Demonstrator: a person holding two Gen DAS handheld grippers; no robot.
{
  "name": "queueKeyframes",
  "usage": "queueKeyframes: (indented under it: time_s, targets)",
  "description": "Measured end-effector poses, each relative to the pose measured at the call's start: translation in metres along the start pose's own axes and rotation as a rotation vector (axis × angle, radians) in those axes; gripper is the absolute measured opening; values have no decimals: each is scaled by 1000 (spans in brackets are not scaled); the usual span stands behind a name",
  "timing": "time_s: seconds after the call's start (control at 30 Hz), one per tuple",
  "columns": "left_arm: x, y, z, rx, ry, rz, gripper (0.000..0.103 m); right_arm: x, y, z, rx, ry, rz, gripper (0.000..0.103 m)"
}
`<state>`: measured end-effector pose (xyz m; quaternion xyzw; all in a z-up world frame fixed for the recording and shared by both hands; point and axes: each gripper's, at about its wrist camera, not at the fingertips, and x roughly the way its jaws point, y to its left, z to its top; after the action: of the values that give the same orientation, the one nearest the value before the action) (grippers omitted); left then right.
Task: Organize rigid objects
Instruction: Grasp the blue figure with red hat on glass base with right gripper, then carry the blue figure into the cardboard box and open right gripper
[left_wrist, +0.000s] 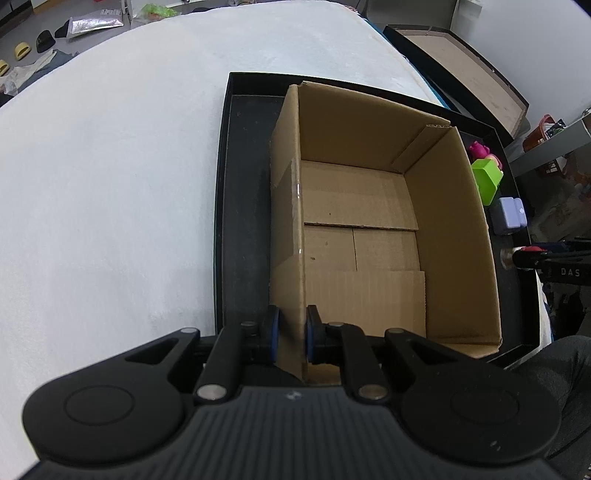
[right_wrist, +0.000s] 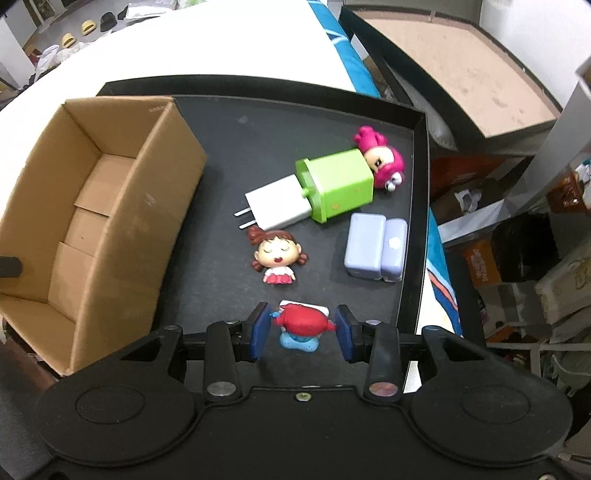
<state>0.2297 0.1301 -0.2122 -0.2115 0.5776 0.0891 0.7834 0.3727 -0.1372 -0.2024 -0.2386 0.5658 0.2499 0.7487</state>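
**Right gripper poised over the red toy, left steadying the box**

The red-and-blue figurine (right_wrist: 300, 326) lies on the black tray (right_wrist: 419, 206) at its near edge, squarely between the right gripper (right_wrist: 302, 330) pads, which stand apart on either side of it, with a gap visible on the right side and the left pad very near. The step in hand looks like the first pick: the cardboard box (left_wrist: 369, 221) holds nothing yet. The next move calls for closing on the toy's rounded body, lifting it clear, and carrying it left over the box wall.

The left gripper (left_wrist: 291, 334) straddles the box's near-left wall, one pad inside and one outside; whether it is truly clamped or just close I cannot tell.

Further out on the tray lie a brown-haired doll (right_wrist: 277, 254), a white charger (right_wrist: 275, 206) touching a green block (right_wrist: 338, 184), a pink figure (right_wrist: 382, 160) against that block, and a lilac case (right_wrist: 375, 247) just beside the tray's right wall.
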Motion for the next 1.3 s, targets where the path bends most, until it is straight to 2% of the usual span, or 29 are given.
queueKeyframes:
  time_s: [0.77,0.97,1.3]
  targets:
    - [4,13,-1,-29,-4,-46,13,-51,57,37,-111,-89,-71,38]
    - [3,13,-1,-24,-7,-53,13,-66,70,51,-134,-112,-61,38]
    - [4,19,-1,-31,-2,-75,14,-63,104,72,-179,-124,-21,38]
